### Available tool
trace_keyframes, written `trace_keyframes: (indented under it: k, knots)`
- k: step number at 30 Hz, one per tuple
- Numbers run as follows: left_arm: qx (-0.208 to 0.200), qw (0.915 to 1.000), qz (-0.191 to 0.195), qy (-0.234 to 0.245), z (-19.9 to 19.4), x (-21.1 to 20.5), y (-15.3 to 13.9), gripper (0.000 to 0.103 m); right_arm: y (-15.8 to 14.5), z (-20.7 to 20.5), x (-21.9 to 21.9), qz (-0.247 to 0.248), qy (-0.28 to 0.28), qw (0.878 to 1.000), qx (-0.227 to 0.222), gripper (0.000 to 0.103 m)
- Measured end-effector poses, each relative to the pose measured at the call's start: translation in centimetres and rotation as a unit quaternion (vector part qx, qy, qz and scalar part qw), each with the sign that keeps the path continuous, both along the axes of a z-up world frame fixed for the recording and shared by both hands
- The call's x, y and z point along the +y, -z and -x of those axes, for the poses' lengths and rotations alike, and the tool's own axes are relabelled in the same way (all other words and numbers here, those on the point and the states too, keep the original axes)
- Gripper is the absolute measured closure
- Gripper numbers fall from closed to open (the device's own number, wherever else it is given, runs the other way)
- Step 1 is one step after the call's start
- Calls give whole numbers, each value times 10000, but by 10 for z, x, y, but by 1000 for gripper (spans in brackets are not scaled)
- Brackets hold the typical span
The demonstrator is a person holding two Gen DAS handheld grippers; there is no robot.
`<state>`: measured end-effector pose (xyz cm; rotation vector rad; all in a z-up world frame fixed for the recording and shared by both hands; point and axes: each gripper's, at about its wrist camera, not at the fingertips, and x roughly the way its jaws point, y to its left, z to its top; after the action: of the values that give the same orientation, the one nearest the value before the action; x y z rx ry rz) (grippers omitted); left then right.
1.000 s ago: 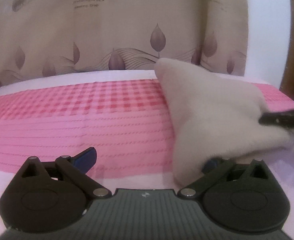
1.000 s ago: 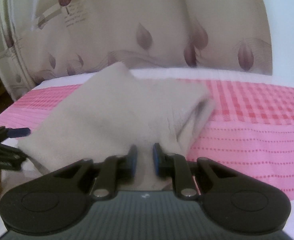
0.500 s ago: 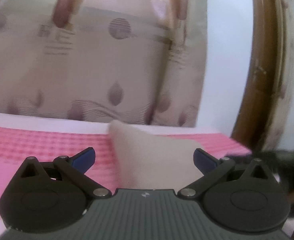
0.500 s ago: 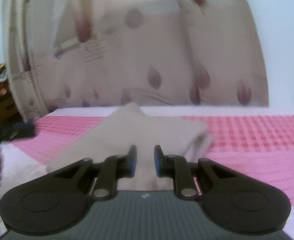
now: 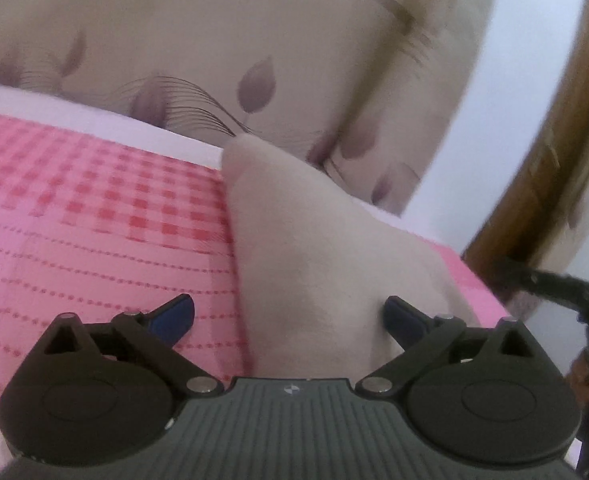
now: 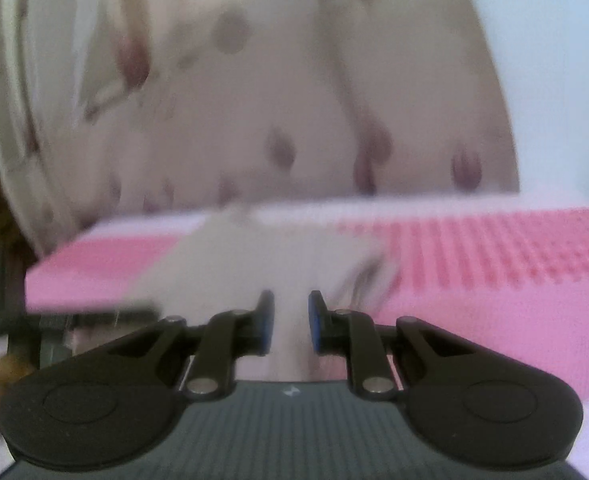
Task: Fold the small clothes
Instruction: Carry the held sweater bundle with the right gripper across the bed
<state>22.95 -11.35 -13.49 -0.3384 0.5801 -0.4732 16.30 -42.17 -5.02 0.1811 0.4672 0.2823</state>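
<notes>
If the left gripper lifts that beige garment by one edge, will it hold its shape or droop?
Probably droop: the beige garment lies in soft, rounded folds on the pink bedspread. It looks light and fuzzy, so likely not slippery. The left gripper has its jaws wide open.

The bed [image 5: 74,216] has a pink cover with red checks and dotted lines, and a white edge at the far side. One beige cloth [image 5: 314,248] lies on the cover.

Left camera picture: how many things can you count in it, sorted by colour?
Beige: 2, garment and leaf-print curtain
Pink: 1, checked bedspread
Black: 2, left gripper and right gripper
Total: 5
</notes>
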Motion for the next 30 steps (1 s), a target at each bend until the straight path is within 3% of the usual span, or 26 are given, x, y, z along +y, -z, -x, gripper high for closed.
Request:
trace_keyframes:
  k: [5, 8, 11, 15, 19, 21, 23, 24, 26, 30]
  knots:
    - [-287, 9993, -46, -216, 9, 0, -5, 0, 1, -67, 31, 600, -204, 9980, -31, 85]
    - [-329, 9989, -258, -199, 8, -5, -11, 1, 30, -113, 45, 1380, -128, 9887, 578, 86]
    - [-377, 9979, -489, -185, 9, -12, -13, 0, 33, -129, 31, 798, -41, 9945, 675, 86]
    - [-428, 9969, -648, -145, 12, -17, -12, 0, 21, -116, 34, 761, 206, 9947, 654, 84]
    - [-449, 9963, -720, -166, 14, -18, -12, 0, 2, -78, 57, 729, -34, 9972, -185, 83]
    - [-437, 9961, -736, -192, 13, -18, -11, 0, 9, -78, 71, 1112, -160, 9935, -195, 83]
    - [-426, 9959, -770, -230, 12, -18, -11, 0, 32, -88, 74, 1415, -142, 9896, 231, 84]
    - [-422, 9956, -801, -246, 12, -18, -11, 0, 44, -88, 71, 1397, -139, 9898, 228, 84]
    - [-432, 9951, -847, -264, 12, -19, -11, 0, 54, -77, 65, 1263, -139, 9918, -160, 84]
    - [-439, 9945, -902, -295, 12, -19, -11, 0, 53, -70, 67, 1378, -73, 9900, -274, 84]
